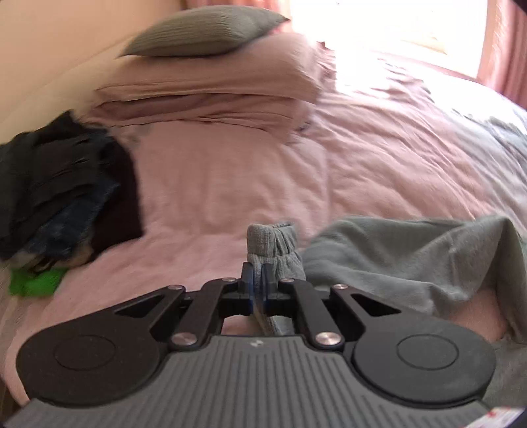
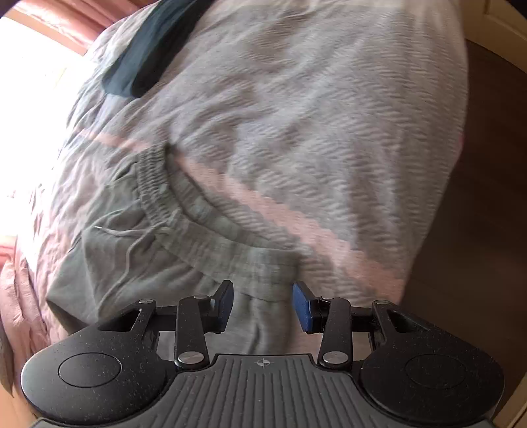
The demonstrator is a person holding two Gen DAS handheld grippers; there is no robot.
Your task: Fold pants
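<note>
Grey sweatpants (image 1: 411,260) lie rumpled on the pink bed cover (image 1: 230,184). My left gripper (image 1: 260,283) is shut on an elastic, gathered edge of the pants (image 1: 273,240), which sticks up past the blue pads; the rest of the fabric drapes away to the right. In the right wrist view the pants' elastic waistband (image 2: 204,214) and white drawstring (image 2: 131,237) curve across the middle. My right gripper (image 2: 265,304) stands open just over the near end of the waistband, with grey fabric beneath and between its blue pads (image 2: 304,306), which do not press on it.
A heap of dark clothes (image 1: 66,191) and a green item (image 1: 33,283) lie at the left. Pink pillows (image 1: 214,85) with a grey pillow (image 1: 204,29) are stacked at the back. A dark garment (image 2: 148,49) rests on the grey-and-pink blanket (image 2: 313,115); brown floor (image 2: 484,214) lies beyond the bed's edge.
</note>
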